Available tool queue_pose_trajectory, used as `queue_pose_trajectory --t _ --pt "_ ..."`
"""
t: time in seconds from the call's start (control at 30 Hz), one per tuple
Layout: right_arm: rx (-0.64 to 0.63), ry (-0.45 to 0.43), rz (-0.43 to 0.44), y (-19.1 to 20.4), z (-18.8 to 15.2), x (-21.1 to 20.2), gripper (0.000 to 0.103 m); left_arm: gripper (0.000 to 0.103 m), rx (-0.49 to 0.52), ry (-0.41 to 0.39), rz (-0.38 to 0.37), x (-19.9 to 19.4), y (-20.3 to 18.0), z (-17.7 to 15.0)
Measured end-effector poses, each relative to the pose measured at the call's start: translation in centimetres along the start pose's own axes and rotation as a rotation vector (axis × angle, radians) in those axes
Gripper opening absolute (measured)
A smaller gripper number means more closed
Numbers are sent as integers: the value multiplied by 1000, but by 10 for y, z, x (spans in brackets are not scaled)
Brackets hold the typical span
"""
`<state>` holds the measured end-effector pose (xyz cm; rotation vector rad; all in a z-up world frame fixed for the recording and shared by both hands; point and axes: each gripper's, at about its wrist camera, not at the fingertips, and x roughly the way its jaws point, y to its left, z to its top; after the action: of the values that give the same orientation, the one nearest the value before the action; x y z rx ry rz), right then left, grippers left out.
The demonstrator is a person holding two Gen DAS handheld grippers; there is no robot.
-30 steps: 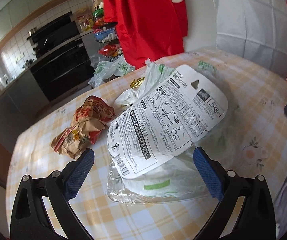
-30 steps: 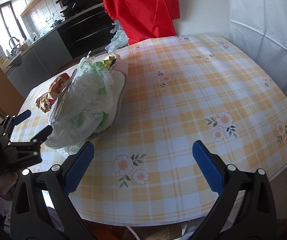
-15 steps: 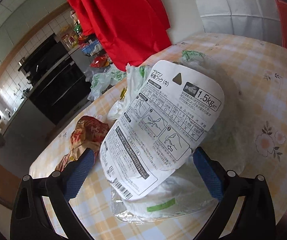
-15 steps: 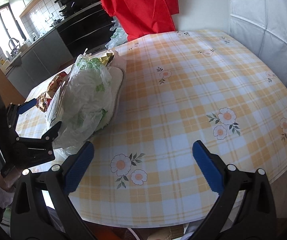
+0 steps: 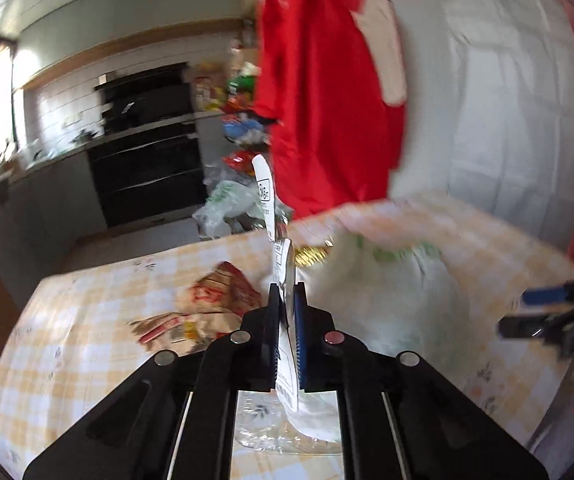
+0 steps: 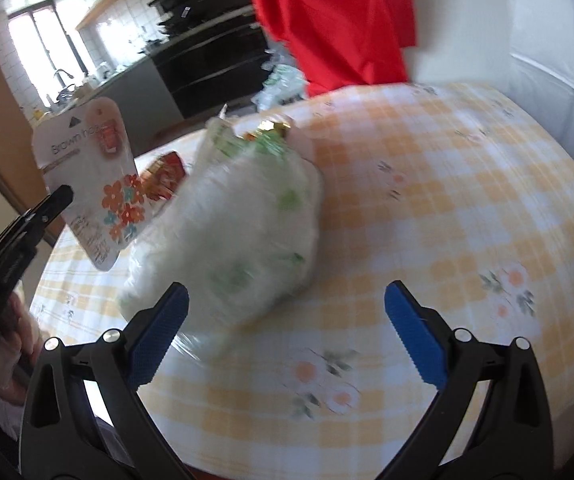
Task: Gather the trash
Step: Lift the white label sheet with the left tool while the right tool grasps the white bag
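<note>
The left tongs [image 5: 285,334] pinch the packaging card [image 6: 89,184] edge-on, lifted just beside the white plastic bag [image 6: 239,216] on the table [image 6: 467,184], probably to bag it, while the right tongs [image 6: 287,334] gape wide

left wrist: low over table [image 5: 99,304] edge, close behind bag [image 5: 399,300], faces oven [image 5: 147,168] | right wrist: right of bag [image 6: 239,232], near, faces same oven [image 6: 215,76] | shared: bag, table [image 6: 447,208], oven, red cloth [image 5: 327,92]
</note>
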<state>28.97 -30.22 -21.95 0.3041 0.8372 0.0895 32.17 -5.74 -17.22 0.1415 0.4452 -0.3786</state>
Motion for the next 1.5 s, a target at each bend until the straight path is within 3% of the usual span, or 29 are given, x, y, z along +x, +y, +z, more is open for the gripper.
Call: queue_pose_trajectory --t 0.1,0.3,0.33,0.4,0.5,0.6,0.83,1.07,1.5 --pt "-54 -29 -24 15 11 15 97 7 -68 -25 2 -17 11 4" --pt "-21 -2 5 22 26 49 95 7 -137 -42 0 -47 25 -1" --pt "-28 -1 5 24 27 52 89 7 -156 -43 4 -54 29 -4" --pt "-29 13 12 25 26 54 52 7 -169 -41 12 -63 34 -9" --pt "0 -7 53 23 25 42 27 7 -185 -40 29 -81 41 -15" --pt "-28 -67 57 28 26 19 18 7 -210 -31 38 -100 46 -24" --pt "-75 -208 80 46 30 -47 14 7 -262 -25 47 -141 50 -40" --pt "-156 -348 41 66 33 -105 13 7 -281 -42 43 -179 43 -46" --pt "-215 -429 61 85 30 -180 13 7 -321 -89 36 -230 39 -46"
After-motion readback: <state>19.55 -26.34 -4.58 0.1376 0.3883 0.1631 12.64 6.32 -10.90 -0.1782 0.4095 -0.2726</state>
